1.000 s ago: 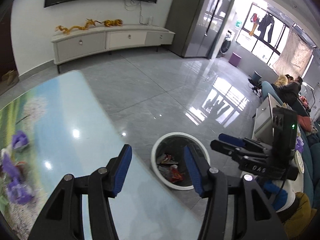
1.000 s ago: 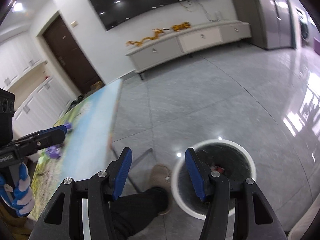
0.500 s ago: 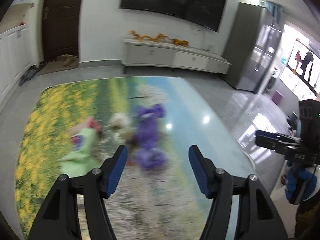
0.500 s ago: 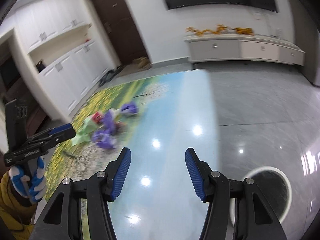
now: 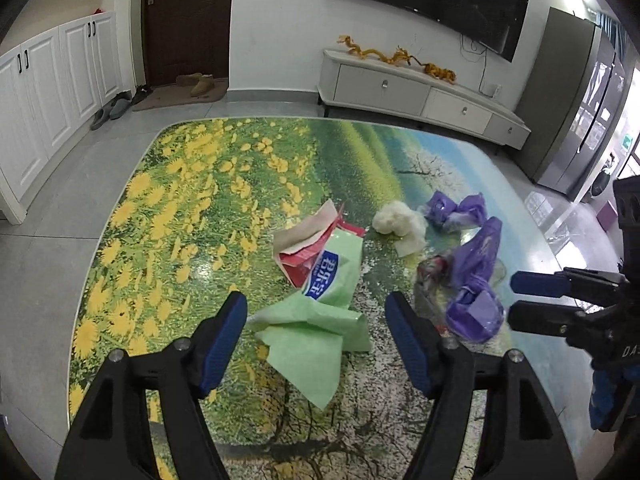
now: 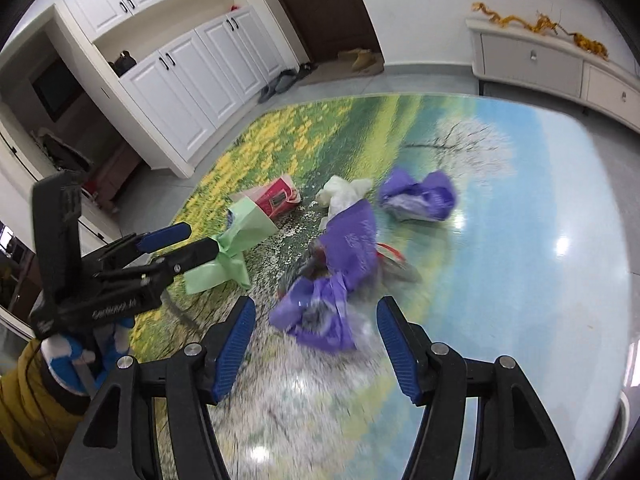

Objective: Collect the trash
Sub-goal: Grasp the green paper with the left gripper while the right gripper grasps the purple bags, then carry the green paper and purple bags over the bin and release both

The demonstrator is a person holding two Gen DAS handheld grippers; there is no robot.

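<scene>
Both handheld grippers are now facing a tabletop printed with a flower meadow, where a second ago they were looking down at a white waste bin on the floor; the bin is no longer showing in either view. The left gripper (image 5: 316,336) is hovering over a crumpled green wrapper (image 5: 320,312), its blue-padded jaws spread and having just been opening wider, with the wrapper lying in line between them on the table but not pinched. The right gripper (image 6: 316,344) is likewise spread, its jaws having just opened a little, and is pointing at a crumpled purple bag (image 6: 332,280), which is lying loose on the table (image 6: 540,200). Further back are sitting a red packet (image 5: 304,256), a white wad of tissue (image 5: 394,222) and a second purple wrapper (image 6: 420,196), all clustered near the table's middle. The right view is somewhat blurred, so something reddish under the purple bag cannot be identified. Judging from this, both hands are lining up for the next pickup, one piece each, with several pieces left to clear
</scene>
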